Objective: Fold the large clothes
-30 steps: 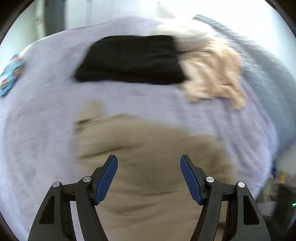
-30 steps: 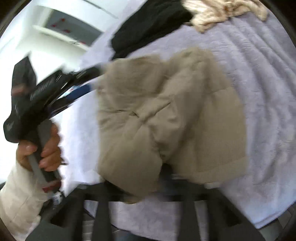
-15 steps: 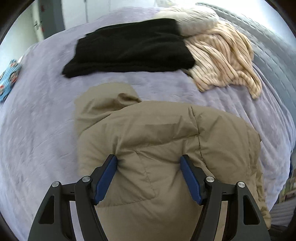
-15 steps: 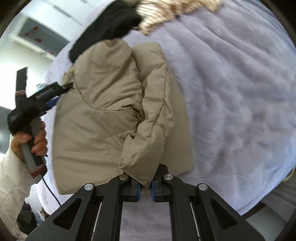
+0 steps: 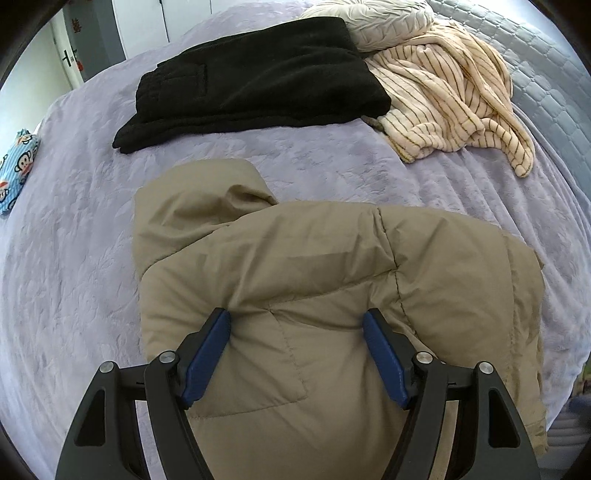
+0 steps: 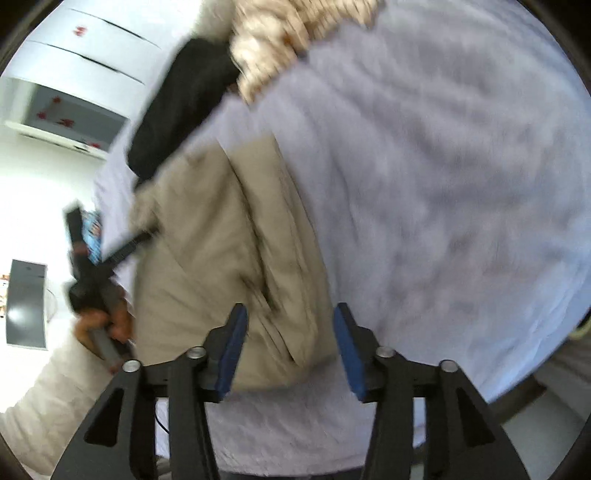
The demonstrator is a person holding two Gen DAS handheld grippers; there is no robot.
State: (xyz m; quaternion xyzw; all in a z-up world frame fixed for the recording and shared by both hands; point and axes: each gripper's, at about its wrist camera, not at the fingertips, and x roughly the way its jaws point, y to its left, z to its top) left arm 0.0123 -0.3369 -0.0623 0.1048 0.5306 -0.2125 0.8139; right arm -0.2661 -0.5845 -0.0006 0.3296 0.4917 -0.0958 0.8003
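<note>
We are working over a bed covered with a lavender plush blanket (image 5: pixel 92 266), with white cupboards and a wall behind it. Our tan padded jacket (image 5: pixel 332 280) lies bunched on the near part of the blanket, one rounded lobe of it sticking out toward the far left. In the left wrist view the left gripper (image 5: pixel 297 354) points steeply down at the jacket's near portion; its jaws stand wide, the blue pads (image 5: pixel 207 358) either side of a puffed panel of the fabric, and we cannot tell whether they press into it or only frame it. In the right wrist view, which is blurred, the right gripper (image 6: pixel 290 349) hangs above the jacket's near right corner; its jaws have just been opening and now stand moderately apart, with the corner of the jacket seen between them but apart from the pads. The same view shows a hand (image 6: pixel 103 325) in a pale sleeve (image 6: pixel 48 391) holding the left gripper's handle at the jacket's left edge. Beyond the jacket, well apart from both grippers, a folded black garment (image 5: pixel 255 77) lies on the blanket, touching a crumpled cream striped garment (image 5: pixel 450 96) to its right, with a pale ruched cushion (image 5: pixel 384 22) behind them. A blue cartoon-print item (image 5: pixel 16 166) sits at the far left edge of the bed.
</note>
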